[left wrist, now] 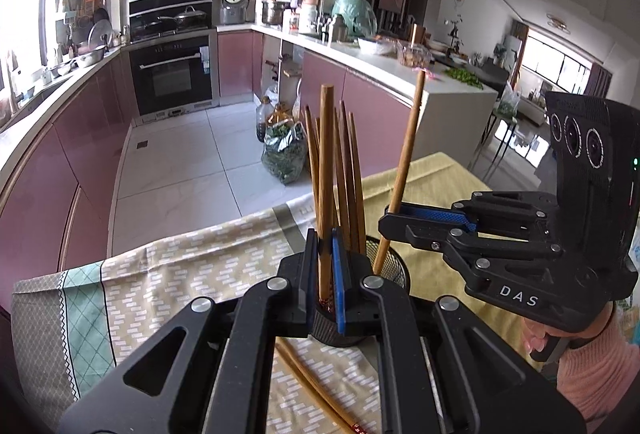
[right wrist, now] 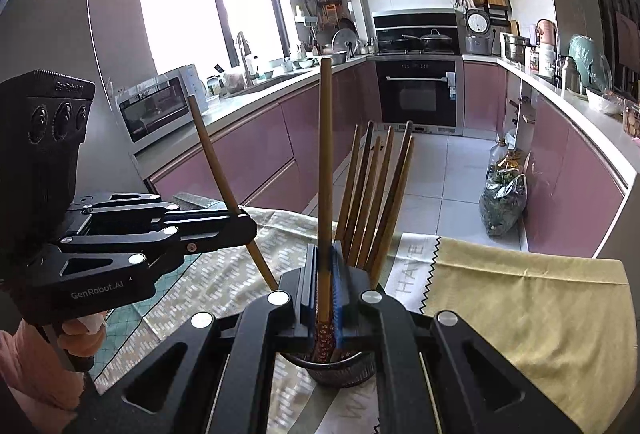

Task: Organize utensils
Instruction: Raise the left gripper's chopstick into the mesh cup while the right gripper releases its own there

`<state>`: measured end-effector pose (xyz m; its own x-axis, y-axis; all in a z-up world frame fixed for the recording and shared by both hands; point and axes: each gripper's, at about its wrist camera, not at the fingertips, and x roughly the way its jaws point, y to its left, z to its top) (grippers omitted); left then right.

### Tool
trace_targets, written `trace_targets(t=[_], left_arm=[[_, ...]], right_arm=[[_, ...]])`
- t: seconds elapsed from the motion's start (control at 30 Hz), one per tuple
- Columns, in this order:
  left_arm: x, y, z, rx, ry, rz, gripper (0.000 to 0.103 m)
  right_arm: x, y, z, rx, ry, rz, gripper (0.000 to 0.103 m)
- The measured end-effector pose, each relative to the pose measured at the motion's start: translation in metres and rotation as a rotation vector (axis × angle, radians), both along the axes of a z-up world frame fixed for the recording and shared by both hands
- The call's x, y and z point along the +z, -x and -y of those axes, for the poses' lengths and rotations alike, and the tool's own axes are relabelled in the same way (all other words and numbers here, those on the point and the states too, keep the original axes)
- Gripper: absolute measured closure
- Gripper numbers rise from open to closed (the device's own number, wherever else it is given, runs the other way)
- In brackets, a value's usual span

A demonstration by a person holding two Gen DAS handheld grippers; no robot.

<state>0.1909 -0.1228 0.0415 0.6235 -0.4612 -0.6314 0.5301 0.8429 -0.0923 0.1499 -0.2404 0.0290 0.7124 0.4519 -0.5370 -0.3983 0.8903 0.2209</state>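
Observation:
A black mesh holder [left wrist: 394, 268] stands on the cloth-covered table with several wooden chopsticks [left wrist: 348, 173] upright in it. My left gripper [left wrist: 326, 254] is shut on one chopstick [left wrist: 326, 153], held upright over the holder. My right gripper [left wrist: 390, 211] comes in from the right, shut on another chopstick [left wrist: 408, 153] whose lower end dips into the holder. In the right wrist view, my right gripper [right wrist: 324, 266] grips its chopstick [right wrist: 325, 153] above the holder [right wrist: 340, 368]; the left gripper [right wrist: 240, 222] holds a slanted chopstick [right wrist: 218, 169].
Two loose chopsticks [left wrist: 316, 390] lie on the patterned cloth [left wrist: 180, 274] near me. A yellow cloth [right wrist: 520, 298] covers the table's right part. Beyond the table edge are the tiled kitchen floor, pink cabinets [left wrist: 60, 153] and a bag of greens [left wrist: 284, 149].

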Motion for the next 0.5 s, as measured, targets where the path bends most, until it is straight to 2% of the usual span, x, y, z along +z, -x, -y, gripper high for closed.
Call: trace_targets(t=[0.23, 0.5], left_arm=[[-0.02, -0.031, 0.005, -0.009, -0.024, -0.079, 0.095], [-0.033, -0.049, 0.011, 0.018, -0.021, -0.103, 0.095]], right_arm=[[-0.014, -0.014, 0.001, -0.012, -0.014, -0.063, 0.096], [-0.017, -0.02, 0.003, -0.027, -0.019, -0.074, 0.094]])
